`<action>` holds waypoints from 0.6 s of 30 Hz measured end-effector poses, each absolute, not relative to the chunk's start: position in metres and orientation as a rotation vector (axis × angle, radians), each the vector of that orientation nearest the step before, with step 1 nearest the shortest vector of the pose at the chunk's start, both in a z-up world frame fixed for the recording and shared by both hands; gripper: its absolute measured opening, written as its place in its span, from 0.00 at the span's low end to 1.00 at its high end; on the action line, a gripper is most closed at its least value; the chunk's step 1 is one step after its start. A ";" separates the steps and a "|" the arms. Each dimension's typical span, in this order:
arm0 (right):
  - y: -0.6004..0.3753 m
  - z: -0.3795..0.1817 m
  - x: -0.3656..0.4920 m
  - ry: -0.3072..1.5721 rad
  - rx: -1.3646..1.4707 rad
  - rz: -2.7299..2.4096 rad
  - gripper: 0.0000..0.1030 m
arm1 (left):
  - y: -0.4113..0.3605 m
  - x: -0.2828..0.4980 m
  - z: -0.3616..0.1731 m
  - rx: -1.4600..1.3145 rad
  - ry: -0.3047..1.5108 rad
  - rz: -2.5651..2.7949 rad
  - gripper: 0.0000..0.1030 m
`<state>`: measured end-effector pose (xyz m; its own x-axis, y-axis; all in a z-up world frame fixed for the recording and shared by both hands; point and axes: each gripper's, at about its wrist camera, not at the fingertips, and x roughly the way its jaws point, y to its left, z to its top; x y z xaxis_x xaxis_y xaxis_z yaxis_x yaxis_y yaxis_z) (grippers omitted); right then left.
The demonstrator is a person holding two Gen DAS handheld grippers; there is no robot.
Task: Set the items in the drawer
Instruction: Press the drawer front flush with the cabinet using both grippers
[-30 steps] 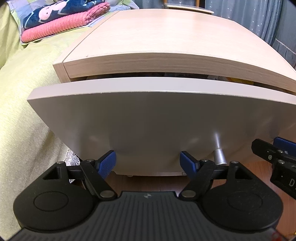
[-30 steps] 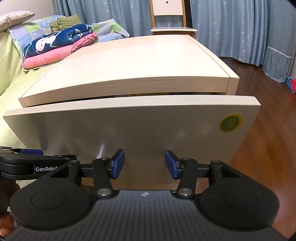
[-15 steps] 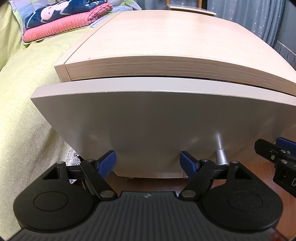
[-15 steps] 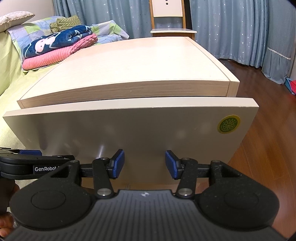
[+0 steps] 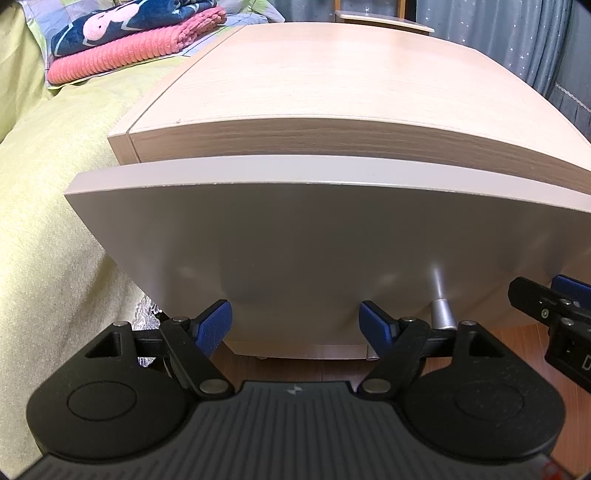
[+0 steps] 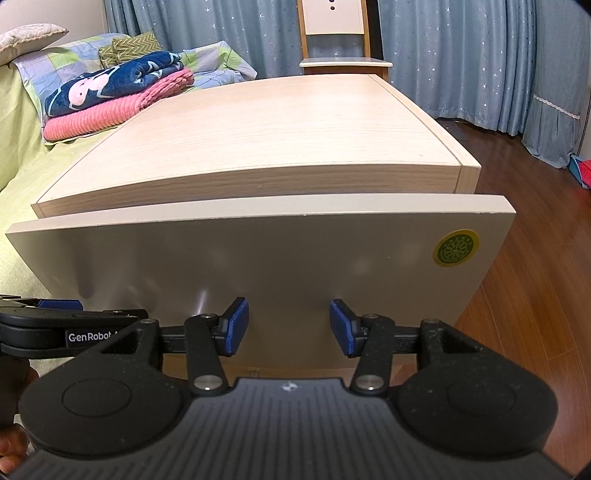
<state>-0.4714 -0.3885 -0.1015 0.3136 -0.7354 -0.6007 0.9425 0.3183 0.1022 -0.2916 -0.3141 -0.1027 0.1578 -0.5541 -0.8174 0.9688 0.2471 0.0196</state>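
While you hold both grippers low in front of it, the pale wooden cabinet (image 6: 258, 136) fills most of each view, with the green bedspread (image 5: 48, 206) running along its left side and dark wood floor (image 6: 535, 288) to its right. Blue star-print curtains (image 6: 461, 51) hang behind it, and a chair (image 6: 334, 33) stands at the far end of its top. On the bed, a navy blanket (image 6: 110, 86) lies folded on a pink one (image 6: 110, 114).

Your drawer (image 6: 258, 258) sits nearly flush under the cabinet top, its grey front facing you and no gap showing its inside. A round green-and-yellow sticker (image 6: 455, 248) marks the front's upper right corner, and a silver knob (image 5: 441, 314) pokes out low on the front.

Your left gripper (image 5: 295, 325) is spread wide with nothing between its blue pads, close to the lower edge of the drawer front, just left of the knob. Your right gripper (image 6: 289, 326) is likewise parted and empty, to the knob's right, near the front's lower middle. I cannot tell whether either touches the panel.
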 end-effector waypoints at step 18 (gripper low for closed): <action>-0.391 -0.101 -0.468 0.497 0.485 -1.168 0.44 | -0.322 -0.286 -0.103 0.643 0.795 -1.202 0.74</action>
